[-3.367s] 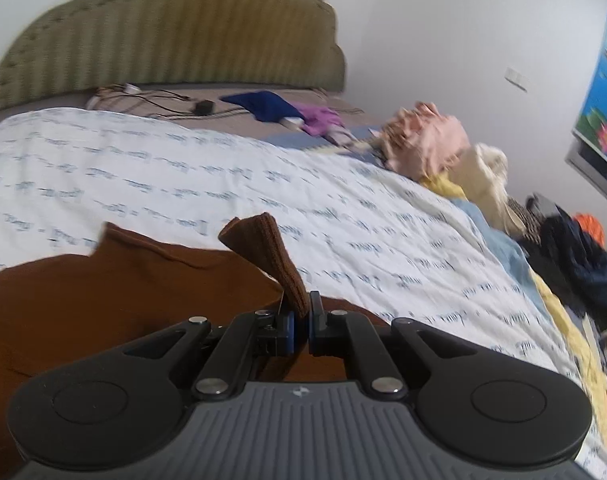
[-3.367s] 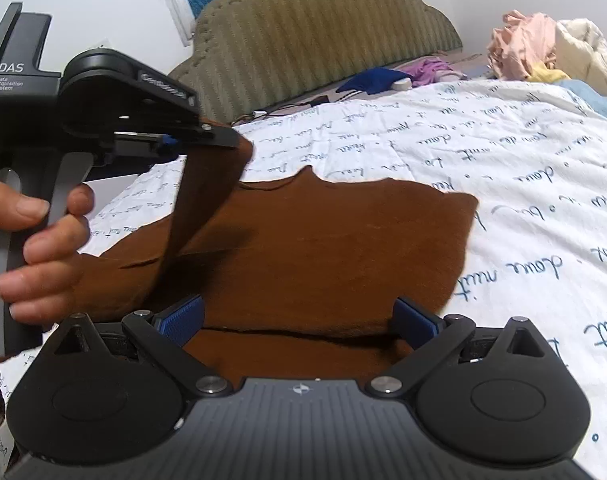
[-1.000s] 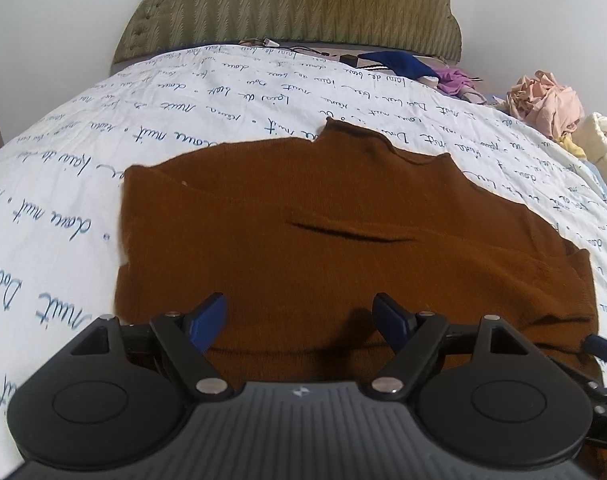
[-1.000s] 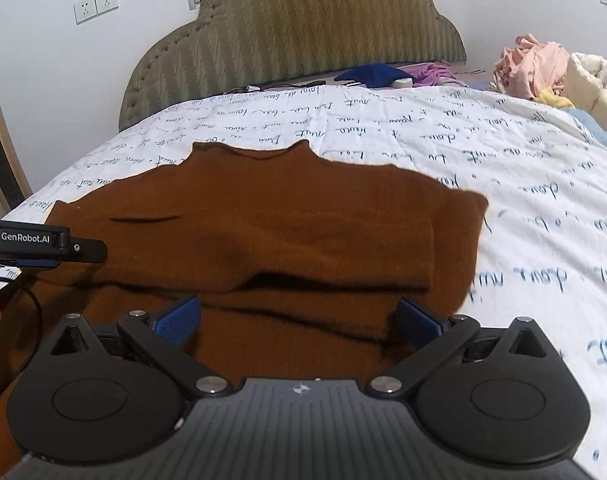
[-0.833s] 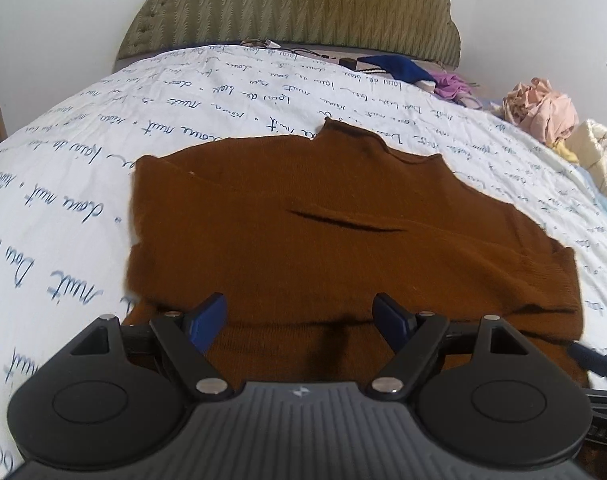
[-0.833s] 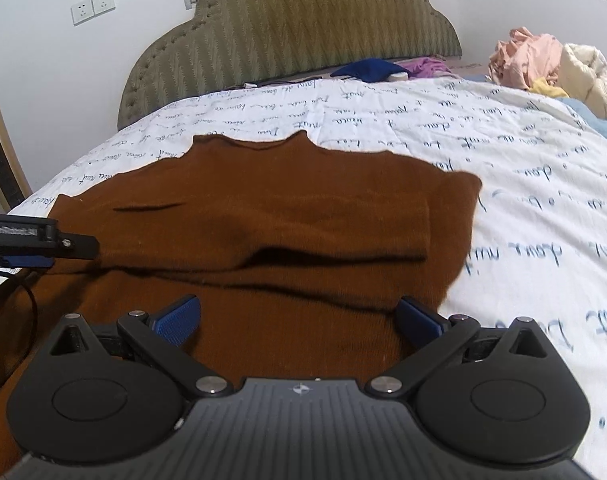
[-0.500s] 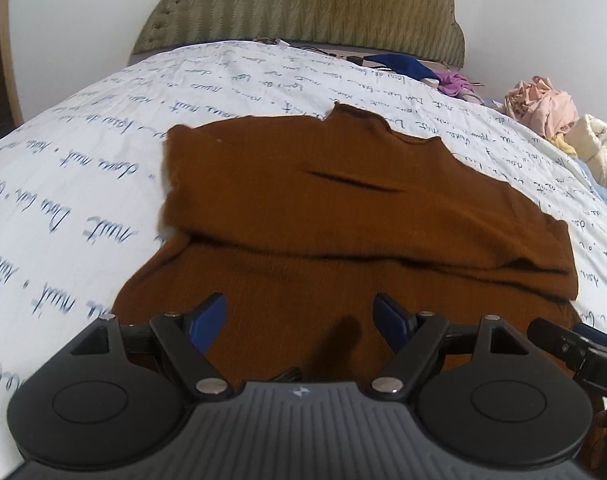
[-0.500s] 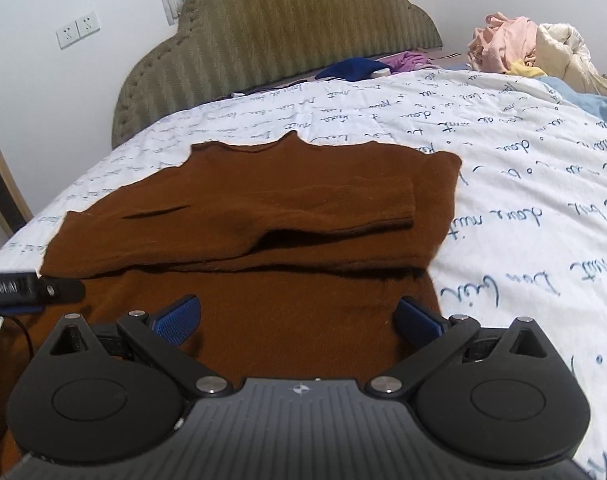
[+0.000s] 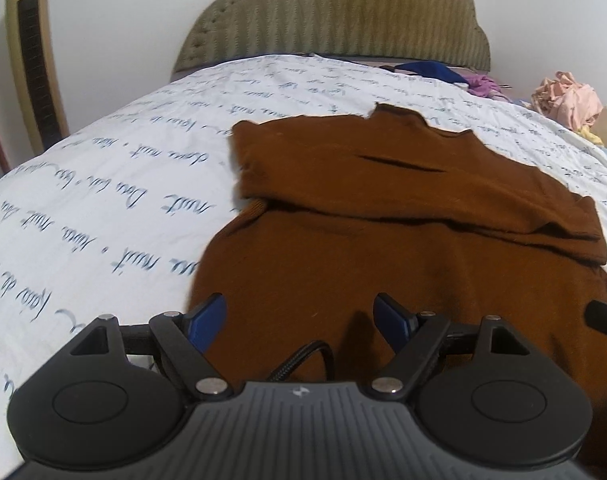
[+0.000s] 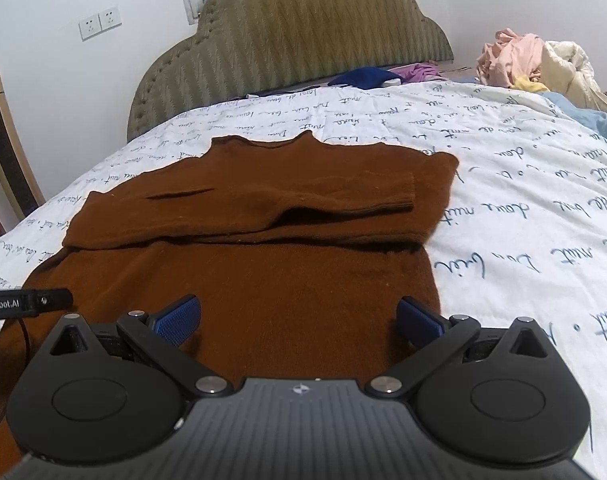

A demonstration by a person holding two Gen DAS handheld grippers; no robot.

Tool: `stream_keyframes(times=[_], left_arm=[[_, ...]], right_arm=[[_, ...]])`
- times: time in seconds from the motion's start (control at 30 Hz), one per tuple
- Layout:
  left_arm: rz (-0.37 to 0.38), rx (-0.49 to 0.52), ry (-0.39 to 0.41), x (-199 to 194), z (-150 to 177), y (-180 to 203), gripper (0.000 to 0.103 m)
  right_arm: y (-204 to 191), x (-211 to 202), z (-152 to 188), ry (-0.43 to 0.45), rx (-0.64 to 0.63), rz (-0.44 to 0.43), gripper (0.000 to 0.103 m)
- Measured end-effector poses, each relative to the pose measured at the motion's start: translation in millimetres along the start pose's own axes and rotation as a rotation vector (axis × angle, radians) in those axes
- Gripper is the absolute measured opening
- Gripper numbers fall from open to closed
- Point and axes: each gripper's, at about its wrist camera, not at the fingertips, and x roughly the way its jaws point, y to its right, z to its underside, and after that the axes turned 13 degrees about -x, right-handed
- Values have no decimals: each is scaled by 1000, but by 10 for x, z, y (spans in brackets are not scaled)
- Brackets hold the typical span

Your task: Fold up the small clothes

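A bed with script-printed sheets carries the brown sweater, lying flat with sleeves folded across its chest. Left claw and right claw hover spread above the hem; next, probably, pinch its corners and fold upward.

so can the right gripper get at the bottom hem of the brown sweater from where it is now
Probably yes. The right gripper hangs open just above the near part of the brown sweater, and nothing lies on the cloth between its fingers. The hem itself is hidden under the gripper body, so the exact edge cannot be confirmed.
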Motion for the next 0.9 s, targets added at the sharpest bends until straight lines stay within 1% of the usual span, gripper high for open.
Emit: stream_keyframes(times=[0.13,0.23,0.3,0.33,0.43,0.53,0.57,0.6,0.7,0.77,0.83,0.9], left_arm=[[4,11,-6,-53,60,-36,83],[7,22,-10,-94,88,-42,84],[6,33,-10,-115,107,-40,84],[4,40,-9,-123,116,-39,84],[4,51,-10,-146,146,-37,85],[3,55,-9,-177,170,-38,85],[6,57,-11,-192,172,-38,85],[11,58,-15,-202,168,-40,85],[18,52,-13,-261,149,-81,85],[-3,53,4,-295,143,-113,85],[-34,59,13,-296,147,-139,85],[-39,46,-3,-280,139,-169,85]], right_arm=[[-31,-90,45,2,-25,30,103],[-99,-167,96,23,-94,118,103],[-134,-197,140,20,-141,152,103],[-136,-205,164,15,-144,149,103],[-119,-236,219,7,-102,101,103],[-109,-298,244,32,-35,8,103],[-111,-315,248,42,-24,-7,103],[-126,-333,252,47,-24,-8,103],[-139,-352,259,22,-60,44,103],[-123,-380,272,15,-88,60,102],[-86,-371,290,1,-78,70,103],[-65,-325,303,-27,-47,66,103]])
